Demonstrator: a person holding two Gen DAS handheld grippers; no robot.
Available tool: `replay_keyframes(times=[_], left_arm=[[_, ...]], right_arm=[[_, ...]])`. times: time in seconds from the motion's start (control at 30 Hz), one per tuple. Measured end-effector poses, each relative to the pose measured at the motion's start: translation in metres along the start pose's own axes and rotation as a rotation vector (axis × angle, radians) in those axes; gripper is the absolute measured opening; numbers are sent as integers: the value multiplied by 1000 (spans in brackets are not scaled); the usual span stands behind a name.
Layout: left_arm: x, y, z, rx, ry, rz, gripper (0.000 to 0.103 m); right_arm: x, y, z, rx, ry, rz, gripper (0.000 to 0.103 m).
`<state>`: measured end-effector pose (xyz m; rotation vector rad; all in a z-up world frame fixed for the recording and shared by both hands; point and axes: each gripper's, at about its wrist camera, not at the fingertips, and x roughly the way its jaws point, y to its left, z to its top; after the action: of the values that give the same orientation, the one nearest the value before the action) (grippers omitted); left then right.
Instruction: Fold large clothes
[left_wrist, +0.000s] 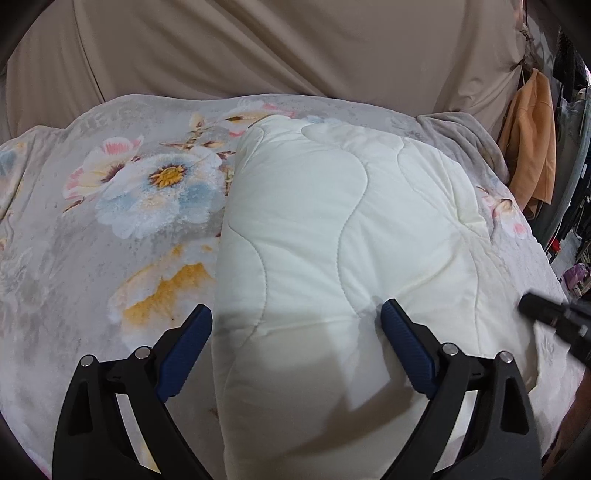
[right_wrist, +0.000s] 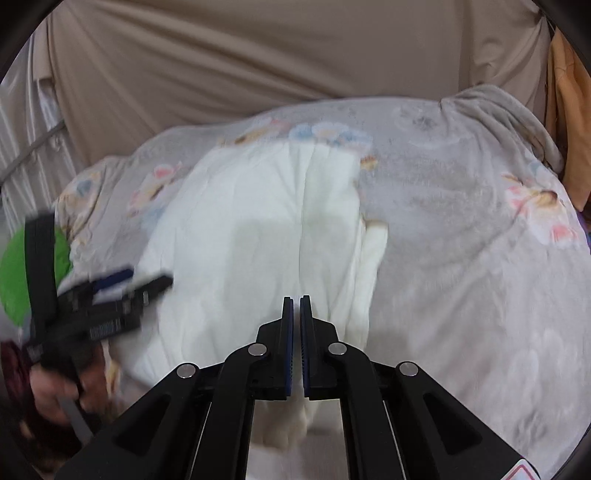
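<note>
A white quilted garment (left_wrist: 332, 236) lies folded on a grey floral blanket (left_wrist: 110, 206). My left gripper (left_wrist: 297, 317) is open and empty, its blue-padded fingers (left_wrist: 192, 339) spread over the garment's near left part. In the right wrist view the garment (right_wrist: 258, 229) lies in the middle, blurred. My right gripper (right_wrist: 296, 306) is shut with nothing visible between the pads, above the garment's near edge. The left gripper (right_wrist: 122, 291) shows at the left of that view, blurred. The right gripper's tip (left_wrist: 550, 314) shows at the right edge of the left wrist view.
The floral blanket (right_wrist: 461, 240) covers a bed. A beige sheet (left_wrist: 277, 48) hangs behind it. An orange garment (left_wrist: 528, 147) hangs at the far right with dark clutter beside it. A green round object (right_wrist: 14, 273) sits at the left.
</note>
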<state>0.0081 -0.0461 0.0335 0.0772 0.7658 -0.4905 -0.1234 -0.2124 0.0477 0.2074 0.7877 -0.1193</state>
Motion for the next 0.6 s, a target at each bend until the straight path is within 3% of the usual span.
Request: replay_keyframes(times=[0.07,0.17,0.3,0.33,0.37,0.43,0.5,0.6], left_arm=[[4,-4,-1,1,4,-4,93],[7,-9,-2,27,5,22,94],[-13,22,5,-87,10,-122,92],[-18,32,7,-123,4,-145,93],[-22,42,9,-151,0,-159,94],[-24,62,12,-208,11,-192,95],[-16,76,13,-249,46,-208,95],[3,79,9,-257,117,-234,95]], right_arm=[[27,-3,-12,6,54,-13,4],[45,-4,-16,30,61,-4,4],[13,-10,-7,76,-5,52,8],[6,-14,-5,96,-20,77,19],[-3,-19,-4,120,-38,103,41],[-11,-25,-4,145,-71,89,61],[-5,-34,-3,167,-47,74,62],[18,-49,-6,266,32,185,65]])
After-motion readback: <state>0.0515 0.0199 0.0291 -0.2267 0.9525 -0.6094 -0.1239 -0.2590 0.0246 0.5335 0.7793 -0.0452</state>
